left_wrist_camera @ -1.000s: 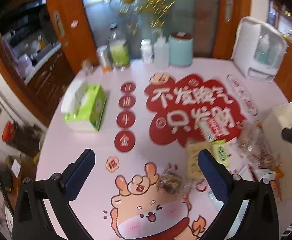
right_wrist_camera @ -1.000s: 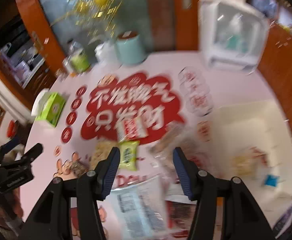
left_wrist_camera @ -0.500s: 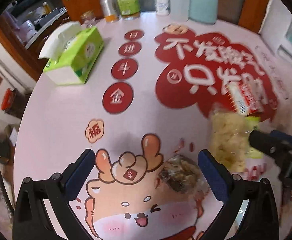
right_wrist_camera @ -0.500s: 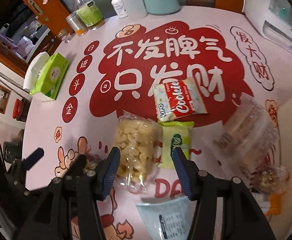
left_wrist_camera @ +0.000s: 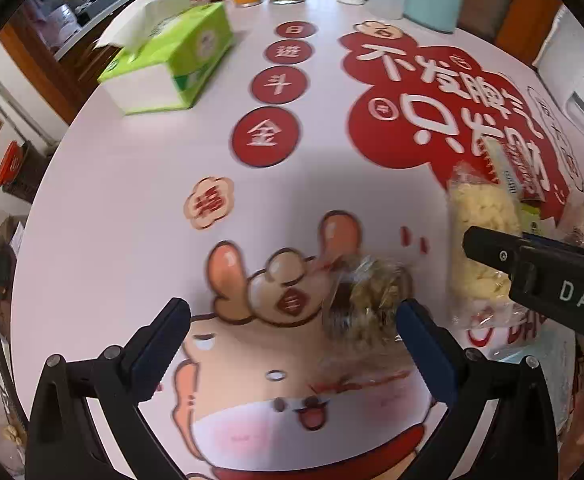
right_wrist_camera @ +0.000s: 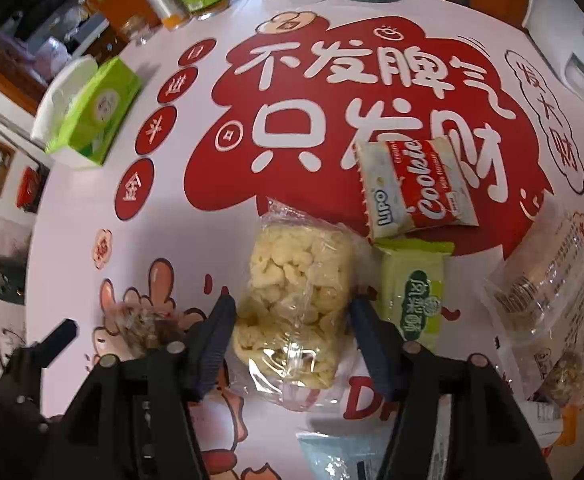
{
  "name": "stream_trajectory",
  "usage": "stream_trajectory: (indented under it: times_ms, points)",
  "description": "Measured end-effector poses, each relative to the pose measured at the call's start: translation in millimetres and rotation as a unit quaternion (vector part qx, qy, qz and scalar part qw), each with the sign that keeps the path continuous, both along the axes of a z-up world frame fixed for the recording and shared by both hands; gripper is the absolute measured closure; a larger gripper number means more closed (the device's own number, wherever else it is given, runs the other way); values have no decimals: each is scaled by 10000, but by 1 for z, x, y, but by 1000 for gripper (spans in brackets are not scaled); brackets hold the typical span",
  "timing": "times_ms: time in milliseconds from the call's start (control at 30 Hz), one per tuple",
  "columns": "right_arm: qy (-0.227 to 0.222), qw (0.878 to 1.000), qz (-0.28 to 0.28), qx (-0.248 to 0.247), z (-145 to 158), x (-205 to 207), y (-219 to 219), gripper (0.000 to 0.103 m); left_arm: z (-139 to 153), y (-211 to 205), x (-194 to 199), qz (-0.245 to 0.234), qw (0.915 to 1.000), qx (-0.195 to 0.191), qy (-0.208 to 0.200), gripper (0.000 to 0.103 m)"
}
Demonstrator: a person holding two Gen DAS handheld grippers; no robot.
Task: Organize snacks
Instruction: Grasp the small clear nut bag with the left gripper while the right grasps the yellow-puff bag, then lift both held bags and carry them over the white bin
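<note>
Round worktop [right_wrist_camera: 104,208], pink cloth with red printed characters and a cartoon animal; wooden cabinets and doors behind, bottles and a teal canister along the far edge. Tissue box [right_wrist_camera: 92,120] far left, well apart from the snacks.

Snacks, largest first: clear puffed-snack bag [right_wrist_camera: 295,300] at centre; clear wrapped pack [right_wrist_camera: 547,280] to the right; red-and-white cookie packet [right_wrist_camera: 411,188] beyond the bag; green packet [right_wrist_camera: 415,288] just beside the bag's right edge; small crinkled packet of brown pieces [left_wrist_camera: 365,300] on the cartoon, left of the bag. A blue-grey packet edge shows at the bottom of the right wrist view. What may be a pale bin sits at the far right edge; too cropped to confirm.

Right gripper [right_wrist_camera: 292,344]: jaws spread, one on each side of the puffed-snack bag's near end, low over the cloth. Contact not certain; no pinch visible.

Left gripper [left_wrist_camera: 293,340]: jaws spread wide, low over the cartoon. Small brown packet lies just inside the right-hand jaw, off centre.

Step in hand, judged: right-hand pickup of the puffed-snack bag. To do it well, close across the bag's narrow width and grip film plus contents, not loose film only, which would slip. Gentle squeeze; the puffs likely crush. Keep clear of the green packet alongside. Left gripper would need to shift right to centre on its packet before closing.
</note>
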State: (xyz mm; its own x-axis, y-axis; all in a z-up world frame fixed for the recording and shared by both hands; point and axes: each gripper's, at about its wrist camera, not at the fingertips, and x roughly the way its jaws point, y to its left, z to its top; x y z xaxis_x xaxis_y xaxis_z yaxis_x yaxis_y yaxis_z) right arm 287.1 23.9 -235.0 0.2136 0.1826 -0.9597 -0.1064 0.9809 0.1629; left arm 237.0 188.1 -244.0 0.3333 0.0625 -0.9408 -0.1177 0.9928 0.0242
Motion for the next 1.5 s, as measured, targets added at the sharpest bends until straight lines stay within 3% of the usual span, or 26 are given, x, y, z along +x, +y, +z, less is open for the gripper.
stream_trajectory:
  times_ms: [133,267,500,700,733,767,833,867,1033,1200,1333,1500]
  points:
    - [-19,9991,168,-392,-10,1,14,33,-3,14,1,173,9998,-16,30,1]
    - [-8,9972,265,-697,-16,-2,22,33,-4,13,6,31,9999,151,41,3]
    - [31,9992,170,-372,-15,-13,6,41,11,-12,12,-962,9918,821,-203,3]
    - [111,9999,47,-26,-13,-23,-10,43,6,-40,25,-1989,9738,1094,-142,3]
    - [110,9999,35,-8,-13,-24,-11,43,4,-43,27,-2101,9715,1094,-116,11]
    - [107,9999,29,-4,-13,-25,-13,43,2,-45,26,-2148,9709,1061,-70,27]
    - [101,9999,26,20,-13,-30,-17,43,-2,-44,27,-2165,9730,781,162,50]
    - [94,9999,28,31,-10,-34,-20,43,0,-43,27,-2092,9748,767,98,55]
    - [1,9998,18,208,2,-65,-35,43,12,-32,20,-1801,9831,319,82,56]
    - [-332,9985,28,445,35,-100,-43,43,54,-23,-5,-1601,9864,69,-361,56]
    - [-656,9960,51,612,69,-125,-51,43,102,-29,-29,-1688,9822,-198,-801,56]
    - [-1146,9906,78,740,114,-145,-68,43,158,-55,-62,-2020,9691,-462,-1335,56]
